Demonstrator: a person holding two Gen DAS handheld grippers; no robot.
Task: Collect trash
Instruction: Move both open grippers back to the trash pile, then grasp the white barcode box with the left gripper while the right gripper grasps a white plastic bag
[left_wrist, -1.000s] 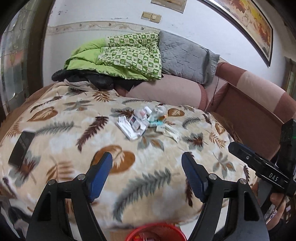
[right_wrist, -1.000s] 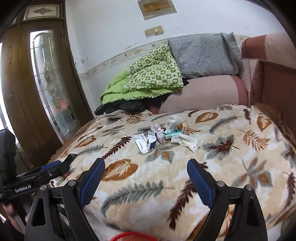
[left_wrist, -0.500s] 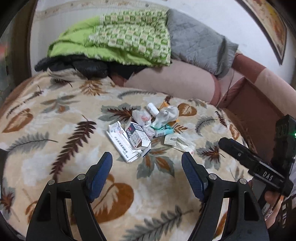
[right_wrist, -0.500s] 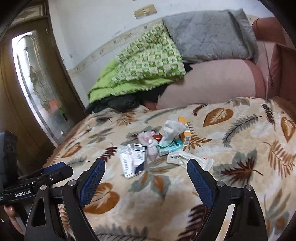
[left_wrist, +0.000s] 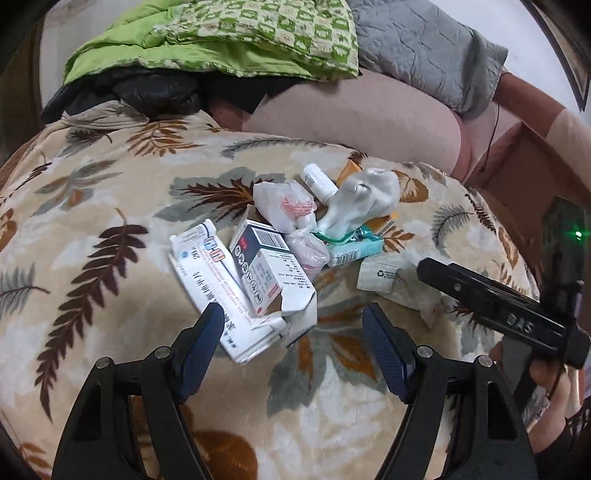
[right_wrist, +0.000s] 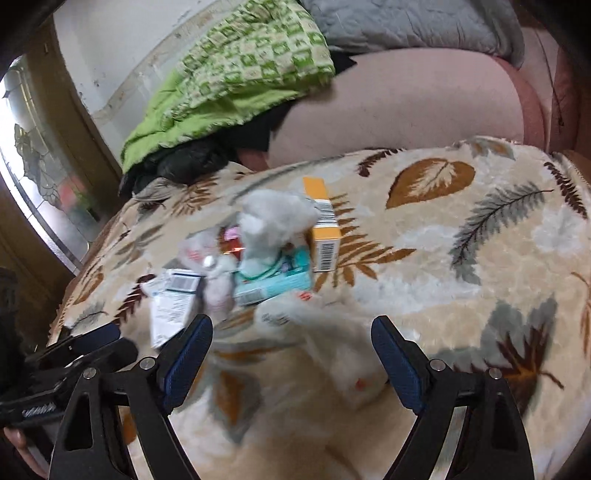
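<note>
While both tools gape empty, the left tool (left_wrist: 293, 325) hovers just short of the trash pile (left_wrist: 280, 254).

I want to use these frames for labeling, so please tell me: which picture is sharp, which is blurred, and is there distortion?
Left wrist view: sharp, print on the white carton is readable. Right wrist view: motion blur, the trash pile and the blanket look smeared. Both views: fisheye bending with dark corners.

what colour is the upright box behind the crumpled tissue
Orange-yellow with a white barcode panel; the right wrist view shows it best, just behind the tissue.
</note>
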